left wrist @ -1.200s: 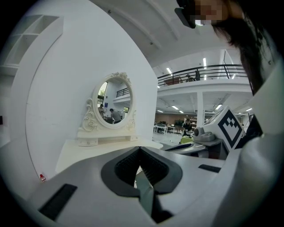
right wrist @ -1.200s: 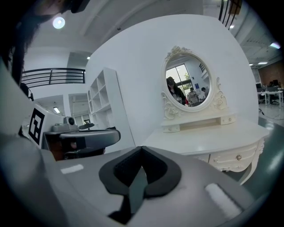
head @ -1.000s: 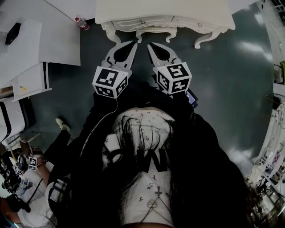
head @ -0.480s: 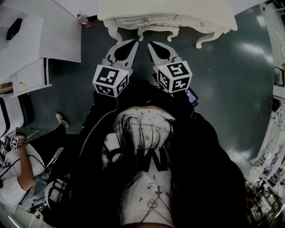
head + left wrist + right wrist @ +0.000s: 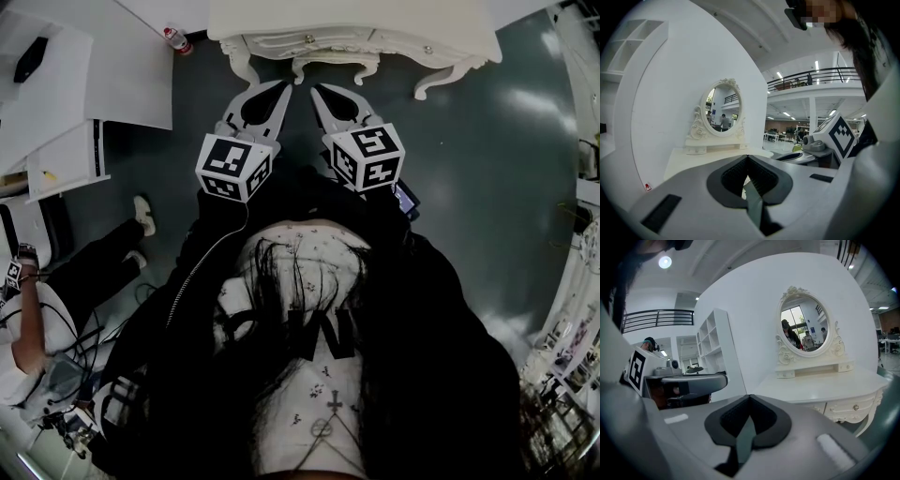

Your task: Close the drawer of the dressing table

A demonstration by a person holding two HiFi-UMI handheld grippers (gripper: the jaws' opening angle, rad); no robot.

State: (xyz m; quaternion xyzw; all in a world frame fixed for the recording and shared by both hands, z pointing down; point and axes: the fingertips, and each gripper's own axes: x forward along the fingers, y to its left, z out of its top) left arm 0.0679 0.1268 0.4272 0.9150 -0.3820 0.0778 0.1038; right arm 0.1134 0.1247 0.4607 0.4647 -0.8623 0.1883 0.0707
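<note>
The white dressing table [image 5: 356, 23] stands at the top of the head view on curved legs. Its drawer fronts [image 5: 309, 40] carry small knobs. In the right gripper view the drawer [image 5: 848, 408] looks flush with the frame under the table top [image 5: 820, 385], below the oval mirror [image 5: 805, 329]. My left gripper [image 5: 280, 90] and right gripper [image 5: 319, 93] hang side by side just short of the table's front. Both are shut with nothing between the jaws. The left gripper view shows the mirror [image 5: 723, 111] and the table top [image 5: 708, 159].
A white shelf unit [image 5: 66, 159] lies at the left, and a red-capped bottle [image 5: 175, 39] stands on the floor near the table's left leg. A person [image 5: 56, 300] stands at the lower left among cables. Racks [image 5: 581, 281] line the right edge. Dark floor surrounds the table.
The person at the lower left has stepped further into view. Both grippers stay shut and hold almost the same place before the table.
</note>
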